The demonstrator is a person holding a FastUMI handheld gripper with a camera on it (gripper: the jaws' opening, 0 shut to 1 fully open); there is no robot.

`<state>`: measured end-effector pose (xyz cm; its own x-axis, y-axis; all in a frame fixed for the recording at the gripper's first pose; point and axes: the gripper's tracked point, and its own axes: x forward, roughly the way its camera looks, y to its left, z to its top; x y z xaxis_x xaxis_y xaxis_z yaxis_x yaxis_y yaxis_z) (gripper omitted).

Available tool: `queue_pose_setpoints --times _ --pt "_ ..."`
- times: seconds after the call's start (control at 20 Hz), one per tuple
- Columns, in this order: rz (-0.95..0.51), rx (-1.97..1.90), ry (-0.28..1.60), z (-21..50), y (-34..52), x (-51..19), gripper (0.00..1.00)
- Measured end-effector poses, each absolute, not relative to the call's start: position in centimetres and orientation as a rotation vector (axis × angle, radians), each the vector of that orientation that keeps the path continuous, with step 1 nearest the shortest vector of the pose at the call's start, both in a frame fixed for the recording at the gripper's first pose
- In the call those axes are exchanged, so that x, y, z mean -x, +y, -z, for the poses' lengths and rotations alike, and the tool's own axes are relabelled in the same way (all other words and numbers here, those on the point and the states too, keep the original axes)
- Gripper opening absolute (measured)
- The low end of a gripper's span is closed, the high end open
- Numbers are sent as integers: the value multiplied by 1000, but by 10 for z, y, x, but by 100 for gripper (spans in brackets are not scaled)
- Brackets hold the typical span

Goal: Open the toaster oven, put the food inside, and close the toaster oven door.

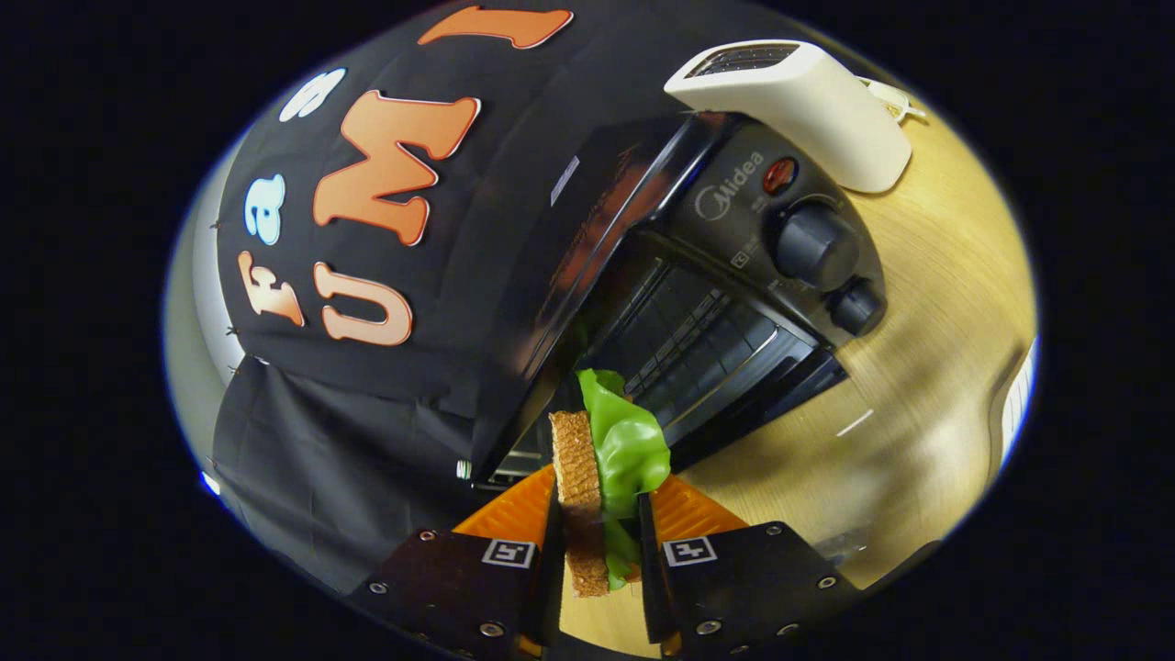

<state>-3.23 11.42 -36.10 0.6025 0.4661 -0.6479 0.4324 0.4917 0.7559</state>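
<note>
A sandwich, brown bread (578, 487) with a green lettuce leaf (629, 450), stands on edge between my fingers, and my gripper (598, 537) is shut on it. Just beyond the fingers lies the black toaster oven (734, 275), seen tilted. Its glass door (734, 386) hangs open, and the wire rack (684, 335) inside shows. The sandwich's far end is level with the oven's opening. Two round knobs (817, 246) sit on the oven's control panel.
A white pop-up toaster (799, 101) stands behind the oven on the light wooden table (918, 367). The black cloth wall (367, 303) hangs close beside the oven, on the side away from its knobs.
</note>
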Motion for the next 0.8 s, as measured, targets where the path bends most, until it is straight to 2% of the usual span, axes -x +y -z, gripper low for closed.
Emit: queue_pose_setpoints --times 0.75,0.8 --pt "128 -1126 769 412 130 -28 36" --pt "152 -1089 764 414 125 -29 39"
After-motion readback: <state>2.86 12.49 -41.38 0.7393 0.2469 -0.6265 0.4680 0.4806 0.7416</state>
